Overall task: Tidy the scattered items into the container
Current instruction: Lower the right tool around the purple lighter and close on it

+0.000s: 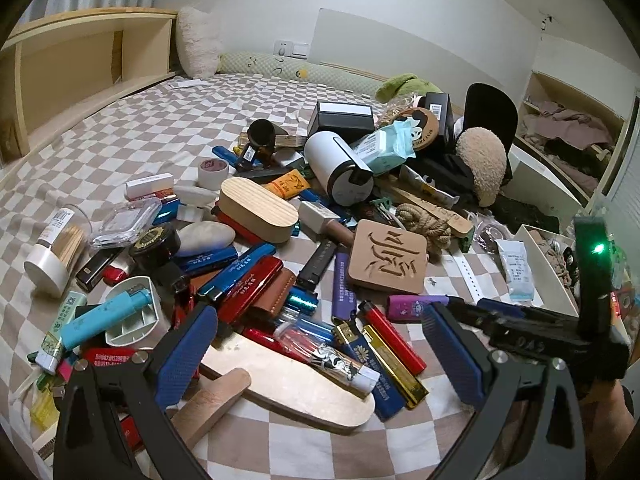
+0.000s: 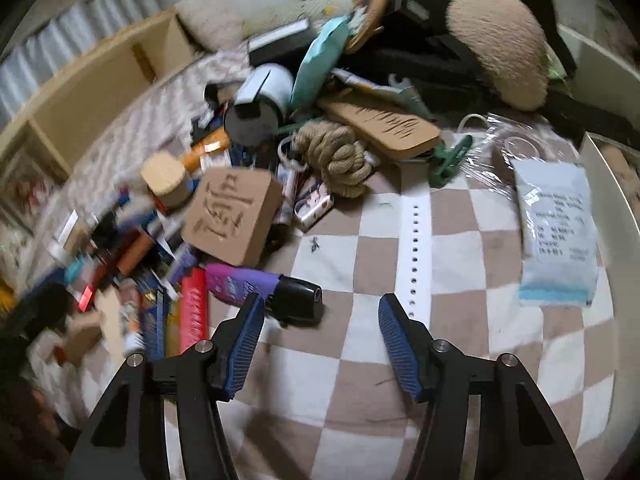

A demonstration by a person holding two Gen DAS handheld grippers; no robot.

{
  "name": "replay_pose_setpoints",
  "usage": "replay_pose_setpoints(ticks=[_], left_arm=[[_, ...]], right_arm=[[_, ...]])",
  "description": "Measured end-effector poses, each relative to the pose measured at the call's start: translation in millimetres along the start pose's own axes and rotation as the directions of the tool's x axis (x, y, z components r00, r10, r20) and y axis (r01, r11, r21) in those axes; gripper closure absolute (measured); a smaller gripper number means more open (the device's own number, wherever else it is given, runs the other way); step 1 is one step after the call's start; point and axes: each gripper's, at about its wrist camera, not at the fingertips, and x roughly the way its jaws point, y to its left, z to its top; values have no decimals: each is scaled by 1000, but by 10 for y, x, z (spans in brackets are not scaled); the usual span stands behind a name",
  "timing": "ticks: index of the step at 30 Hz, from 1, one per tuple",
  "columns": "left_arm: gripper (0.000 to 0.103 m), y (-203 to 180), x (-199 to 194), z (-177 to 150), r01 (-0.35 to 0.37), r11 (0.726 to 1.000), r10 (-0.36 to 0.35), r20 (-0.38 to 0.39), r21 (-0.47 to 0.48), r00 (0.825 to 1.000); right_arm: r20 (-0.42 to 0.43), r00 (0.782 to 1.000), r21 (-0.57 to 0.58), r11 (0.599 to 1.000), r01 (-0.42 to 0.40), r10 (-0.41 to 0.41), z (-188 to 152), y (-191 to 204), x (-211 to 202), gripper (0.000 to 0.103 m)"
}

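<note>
Wooden block [image 1: 387,257] carved with a Chinese character.

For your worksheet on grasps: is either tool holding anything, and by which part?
Nothing is held. The left tool and the right tool are both open and empty.

The right gripper [image 2: 322,344] hangs wide-jawed over a brown-and-white checked bedsheet [image 2: 360,392], gripping nothing. Just beyond its left finger lies a purple lighter [image 2: 244,282] with a black cap. A white perforated strap [image 2: 416,248] runs ahead, a white packet [image 2: 558,240] lies near the container's white wall [image 2: 612,204] at right.
</note>
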Motion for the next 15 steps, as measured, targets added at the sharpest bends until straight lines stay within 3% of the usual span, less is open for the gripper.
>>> replay_pose_setpoints(ticks=[3,5,6,15], left_arm=[[0,5,-9,4,1,1000,-1,3,-2,1000],[0,12,-17,7,4,1000,-4,5,-6,1000],[0,21,-26,7,7,1000,-7,7,-10,1000],[0,90,-62,26,9,999,-9,20,-33,1000]], right_arm=[[14,1000,15,1000,-2,2,22,117,19,42],[27,999,0,999,37,-37,31,215,80,19],[29,999,-2,999,46,-46,31,263,117,16],[21,987,-40,986,159,-158,68,455,351,15]])
